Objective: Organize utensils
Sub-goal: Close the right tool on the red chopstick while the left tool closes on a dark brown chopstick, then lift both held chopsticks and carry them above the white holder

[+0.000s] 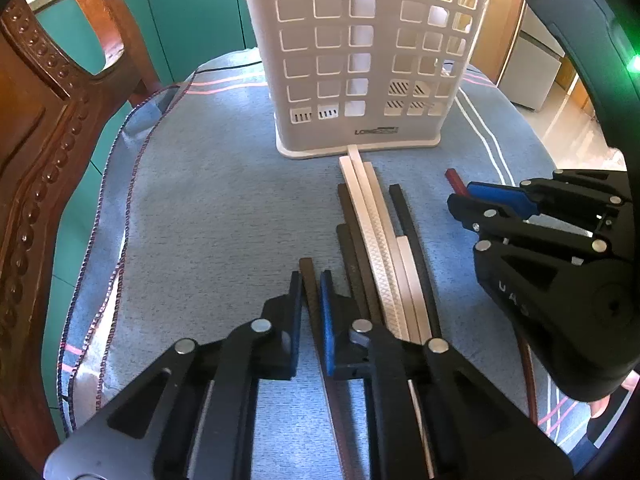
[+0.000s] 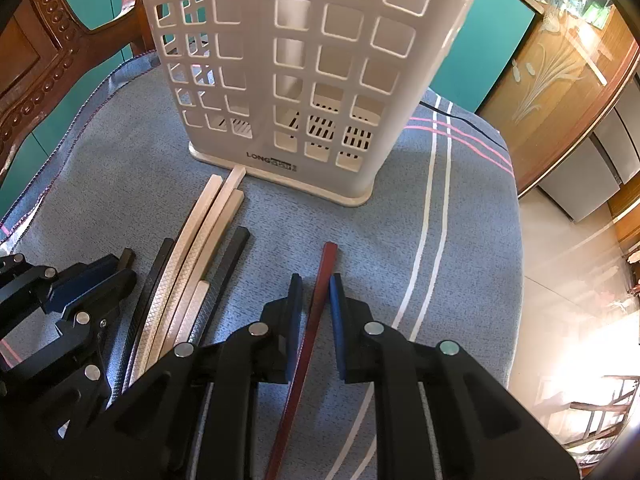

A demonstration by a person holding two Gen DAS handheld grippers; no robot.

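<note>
— Two grippers over a blue cloth [image 1: 208, 208]; what sits furthest left?

— A carved wooden chair [image 1: 36, 128] past the cloth's edge, with teal cabinet doors [image 1: 192, 4] behind it. Then the left gripper [image 1: 311, 300], angled down at the cloth. Its fingers [image 1: 329, 320] are clenched on a dark brown chopstick [image 1: 308, 280], which runs straight up between the blue pads (the stick's tip pokes out just past them).

— And beside that?

— A bundle of chopsticks [image 1: 380, 240] lying on the cloth just to the right of the held one: dark sticks on the outside, cream ones with a cross-hatched grip in the middle. The longest cream stick touches the base of the white slotted utensil holder [image 1: 360, 60], which stands upright at the far end of the cloth. From the right wrist view the same holder [image 2: 304, 60] shows slotted drain holes in its floor; I can see no utensil through the openings.

— Further right?

— The right gripper [image 2: 316, 300]. A red chopstick [image 2: 320, 292] passes between its fingers [image 2: 338, 312]; they're drawn in close against it, grasping it. The stick lies apart from the bundle [image 2: 192, 264], near the white stripes [image 2: 432, 200] in the cloth. In the left wrist view that gripper [image 1: 464, 196] appears side-on, with the red tip [image 1: 454, 178] sticking out ahead.

— Beyond it?

— A wooden cabinet with etched glass [image 2: 560, 72], and sunlit floor [image 2: 560, 280].
</note>
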